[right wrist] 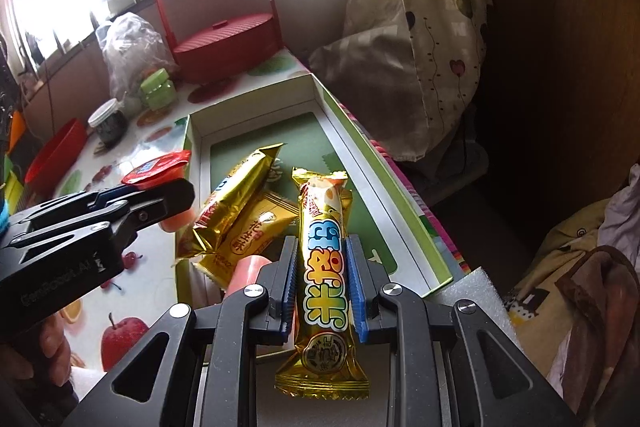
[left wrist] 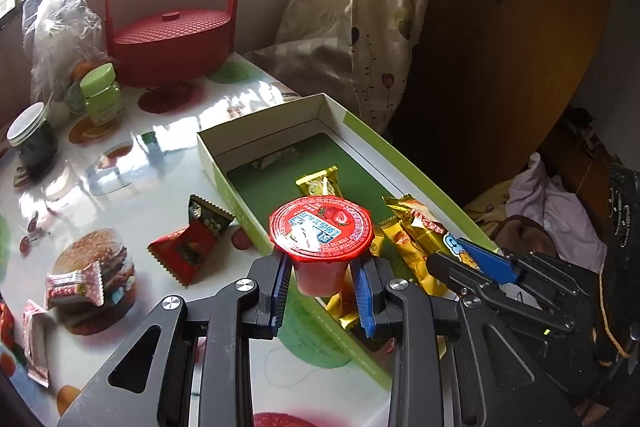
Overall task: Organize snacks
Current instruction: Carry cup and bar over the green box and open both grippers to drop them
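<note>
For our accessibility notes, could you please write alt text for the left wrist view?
The left hand-held gripper grips a red-lidded jelly cup over the near edge of a green open box holding gold-wrapped snacks. More wrapped snacks lie on the fruit-print table.

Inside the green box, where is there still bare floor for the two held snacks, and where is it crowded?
Free: the far half of the green box, between its far wall and the gold packets. Also the strip along its right wall. Crowded: the near end, where gold packets overlap below the jelly cup and the gold snack bar.
</note>
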`<state>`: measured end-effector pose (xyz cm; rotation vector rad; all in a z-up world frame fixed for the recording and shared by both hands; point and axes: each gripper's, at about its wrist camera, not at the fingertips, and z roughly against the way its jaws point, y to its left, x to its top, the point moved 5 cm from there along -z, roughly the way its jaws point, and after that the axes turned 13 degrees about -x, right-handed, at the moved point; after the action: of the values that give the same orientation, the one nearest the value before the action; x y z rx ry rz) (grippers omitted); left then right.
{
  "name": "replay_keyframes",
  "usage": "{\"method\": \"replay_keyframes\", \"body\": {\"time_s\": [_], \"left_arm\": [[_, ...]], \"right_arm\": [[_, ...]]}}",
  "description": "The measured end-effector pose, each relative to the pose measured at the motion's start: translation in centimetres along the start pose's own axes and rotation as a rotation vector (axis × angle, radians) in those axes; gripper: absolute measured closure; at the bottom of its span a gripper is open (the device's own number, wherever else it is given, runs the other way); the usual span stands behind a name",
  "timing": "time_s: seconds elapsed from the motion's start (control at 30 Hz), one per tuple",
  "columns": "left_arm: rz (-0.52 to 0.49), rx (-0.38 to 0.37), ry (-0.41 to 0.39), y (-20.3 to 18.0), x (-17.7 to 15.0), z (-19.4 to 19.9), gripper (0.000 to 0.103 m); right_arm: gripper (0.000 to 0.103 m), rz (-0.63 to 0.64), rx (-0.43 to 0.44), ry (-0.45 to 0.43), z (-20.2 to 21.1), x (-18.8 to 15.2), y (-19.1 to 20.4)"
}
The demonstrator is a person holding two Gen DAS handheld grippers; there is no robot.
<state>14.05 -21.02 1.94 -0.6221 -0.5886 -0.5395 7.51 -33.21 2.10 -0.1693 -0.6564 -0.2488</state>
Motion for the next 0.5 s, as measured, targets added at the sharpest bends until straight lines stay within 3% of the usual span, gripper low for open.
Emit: {"method": "replay_keyframes", "body": {"time_s": [0.5], "left_arm": [[0.014,-0.009,0.051,0.1,-0.1,-2.6,0.073]], "right_arm": [[0.081,0.017,-0.011,-0.007,-0.7,0.2,0.4]]}}
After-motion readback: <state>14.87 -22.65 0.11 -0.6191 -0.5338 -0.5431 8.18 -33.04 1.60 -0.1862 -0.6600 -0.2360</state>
